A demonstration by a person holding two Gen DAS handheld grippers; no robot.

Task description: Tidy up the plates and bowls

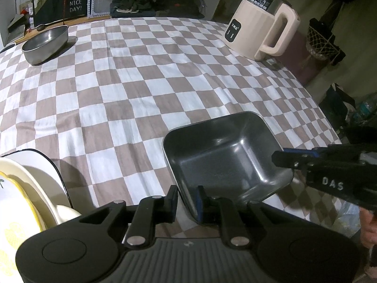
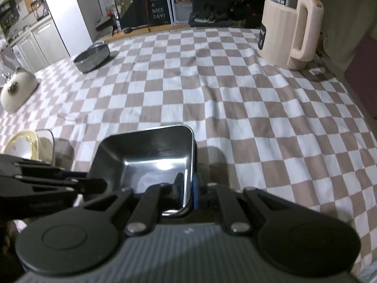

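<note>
One square bowl (image 1: pixel 226 155), one round tin (image 1: pixel 44 43), one kettle (image 1: pixel 259 30), stacked plates (image 1: pixel 26 188).

My left gripper (image 1: pixel 186 200) has its fingers on either side of the near wall of the square bowl (image 1: pixel 226 155), one inside, one outside. The right gripper (image 1: pixel 286 159) reaches in over the bowl's right rim. Plates (image 1: pixel 28 188) stack at lower left. A round tin (image 1: pixel 44 44) sits far left, a kettle (image 1: pixel 259 28) far right, on the checked cloth (image 1: pixel 141 82).
</note>
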